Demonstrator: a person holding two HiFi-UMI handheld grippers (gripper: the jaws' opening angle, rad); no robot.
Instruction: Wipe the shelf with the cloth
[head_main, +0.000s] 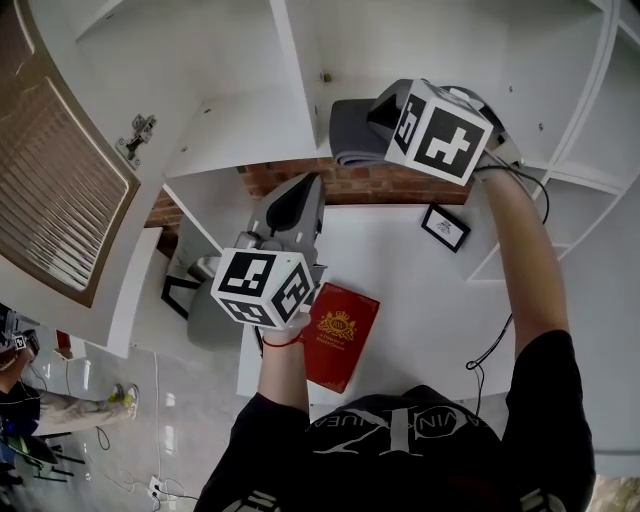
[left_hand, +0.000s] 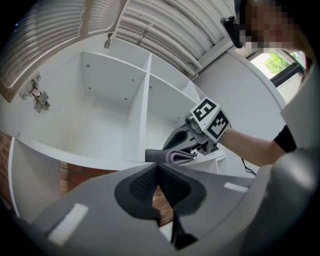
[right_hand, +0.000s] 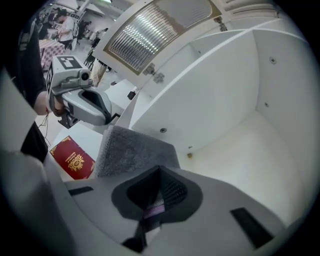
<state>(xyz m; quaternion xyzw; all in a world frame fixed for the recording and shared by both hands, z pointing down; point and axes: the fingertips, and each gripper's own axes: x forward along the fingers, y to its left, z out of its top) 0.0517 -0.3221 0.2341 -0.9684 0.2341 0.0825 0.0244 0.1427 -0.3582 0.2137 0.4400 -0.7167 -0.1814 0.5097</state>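
The fingers of your right gripper (right_hand: 159, 192) pinch only an edge of the grey cloth (right_hand: 132, 150) at the front edge of the shelf (right_hand: 235, 150), so a hard push may pull it free, and your left gripper (left_hand: 159, 185), fingers closed on nothing, cannot catch it.

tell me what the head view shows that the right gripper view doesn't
Only the head view: a small framed picture and the brick wall. Only the right gripper view: the right gripper with its jaws shut on the edge of the cloth. Both: the grey cloth at the shelf, the red book and the left gripper.
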